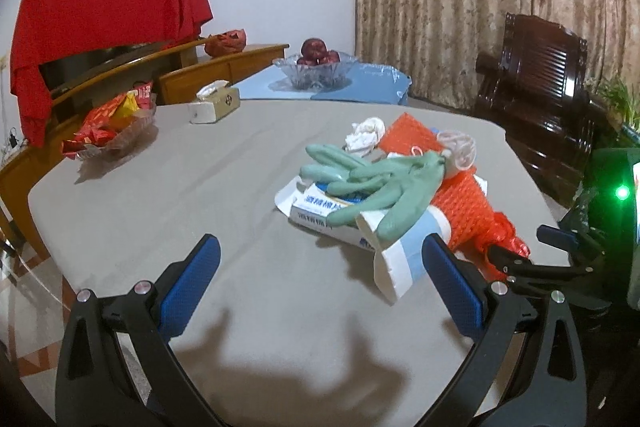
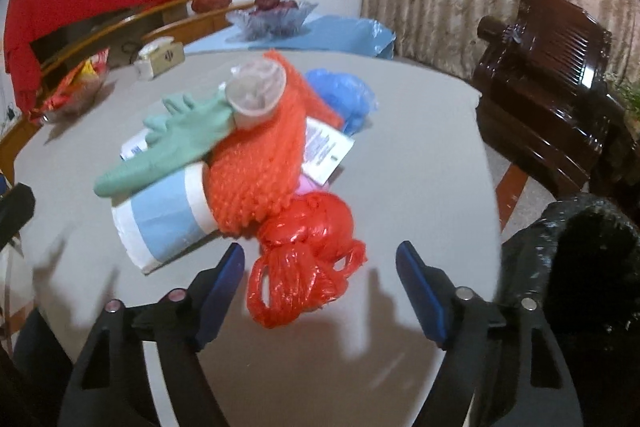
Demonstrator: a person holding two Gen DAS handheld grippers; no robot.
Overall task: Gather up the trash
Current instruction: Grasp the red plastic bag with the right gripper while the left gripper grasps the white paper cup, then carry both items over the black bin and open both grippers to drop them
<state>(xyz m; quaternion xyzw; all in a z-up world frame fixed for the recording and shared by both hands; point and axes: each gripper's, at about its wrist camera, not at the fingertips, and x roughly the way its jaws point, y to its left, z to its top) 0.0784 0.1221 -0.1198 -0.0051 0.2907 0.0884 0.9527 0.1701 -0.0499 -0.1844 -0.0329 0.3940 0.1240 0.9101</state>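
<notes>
Blue Chinese characters are printed on the white and blue packet [image 1: 320,213] lying under the green glove [image 1: 372,183], but they are seen at a slant and cannot be read with certainty. A block of small print is carried by the white label [image 2: 326,151] beside the orange net [image 2: 260,163]; it is too blurred to be read. A round dark emblem is shown on the side of the tissue box [image 1: 216,103], without legible lettering. Red snack wrappers [image 1: 106,125] in the dish bear markings that cannot be made out.
</notes>
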